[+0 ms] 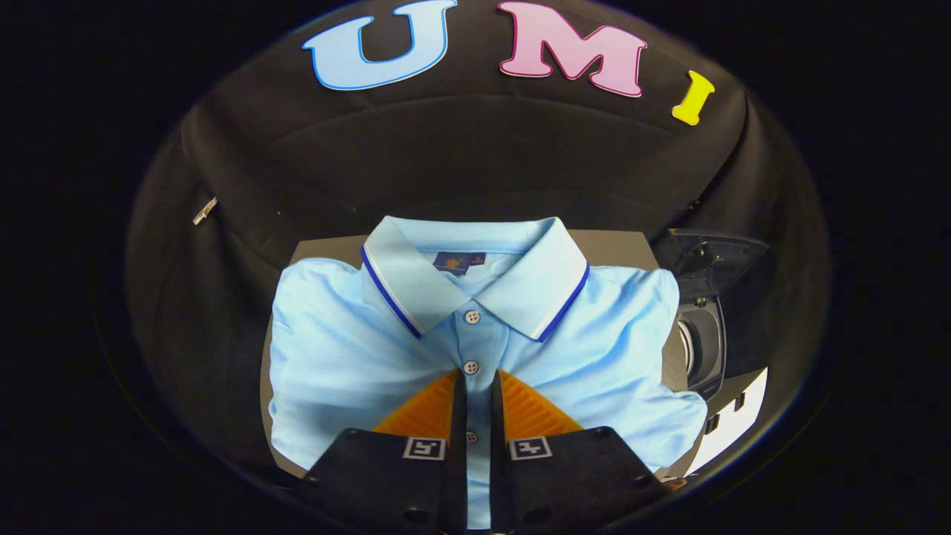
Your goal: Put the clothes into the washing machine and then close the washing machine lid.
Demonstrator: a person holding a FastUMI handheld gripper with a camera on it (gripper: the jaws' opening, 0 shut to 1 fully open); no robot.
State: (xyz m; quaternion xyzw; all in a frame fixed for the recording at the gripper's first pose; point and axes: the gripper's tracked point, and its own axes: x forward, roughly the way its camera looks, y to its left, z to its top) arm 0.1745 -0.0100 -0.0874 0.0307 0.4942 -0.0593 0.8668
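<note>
Here a folded shirt [475, 349] lies flat on the bench [617, 249], collar away from the hand-held gripper [475, 383] and button placket running straight back between its fingers. The fingers stand nearly together, with only a narrow strip of the placket and one button showing in the slit between them, but whether both press on the cloth or merely sit over it I cannot tell. To the right, just beside the shirt's sleeve, stands the washer [706, 334] with its dark lid [717, 260] raised and the drum opening showing.
</note>
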